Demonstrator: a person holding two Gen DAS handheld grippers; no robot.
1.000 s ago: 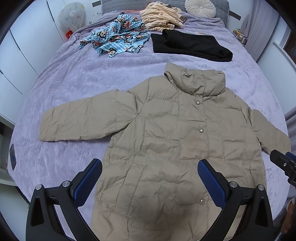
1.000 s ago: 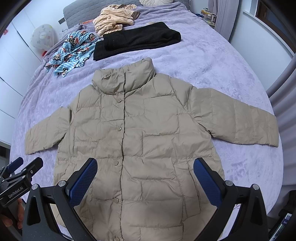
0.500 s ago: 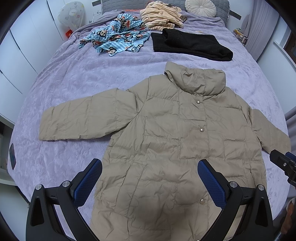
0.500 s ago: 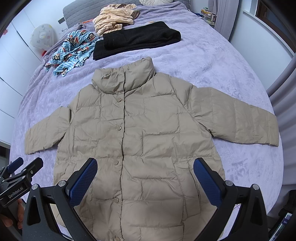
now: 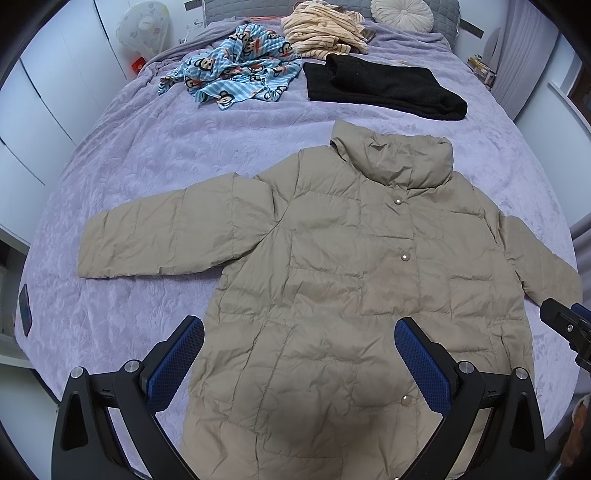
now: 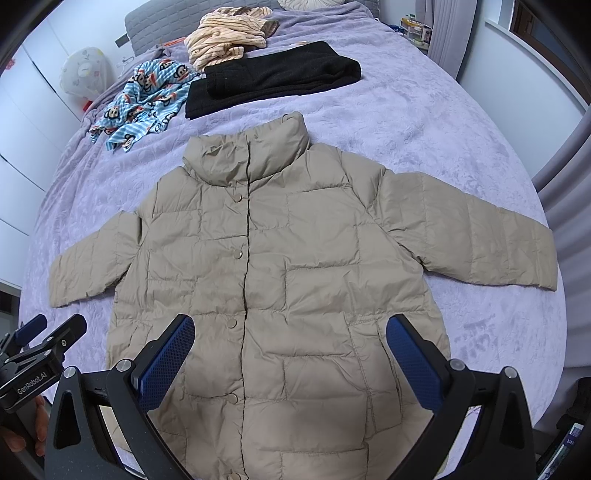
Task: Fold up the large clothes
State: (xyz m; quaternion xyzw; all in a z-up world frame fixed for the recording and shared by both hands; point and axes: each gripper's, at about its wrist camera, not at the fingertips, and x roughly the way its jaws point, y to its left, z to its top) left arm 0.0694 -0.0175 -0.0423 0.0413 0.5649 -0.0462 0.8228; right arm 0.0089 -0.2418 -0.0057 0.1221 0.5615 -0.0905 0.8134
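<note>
A beige quilted puffer jacket point(image 5: 343, 266) lies flat and buttoned on the purple bedspread point(image 5: 147, 155), both sleeves spread out, collar pointing away from me. It also shows in the right wrist view point(image 6: 295, 258). My left gripper point(image 5: 299, 354) is open and empty, hovering above the jacket's lower left part. My right gripper point(image 6: 291, 350) is open and empty above the lower hem. The right gripper's tip shows at the right edge of the left wrist view point(image 5: 565, 325). The left gripper shows at the lower left of the right wrist view point(image 6: 37, 350).
At the far end of the bed lie a folded black garment point(image 5: 384, 88), a crumpled blue monkey-print garment point(image 5: 236, 81) and a peach striped garment point(image 5: 321, 33). A round cushion point(image 5: 402, 13) sits by the headboard. White wardrobes point(image 5: 37, 110) stand on the left.
Both grippers have drawn very slightly back and the view has shifted a little. The jacket has not moved and both grippers stay open.
</note>
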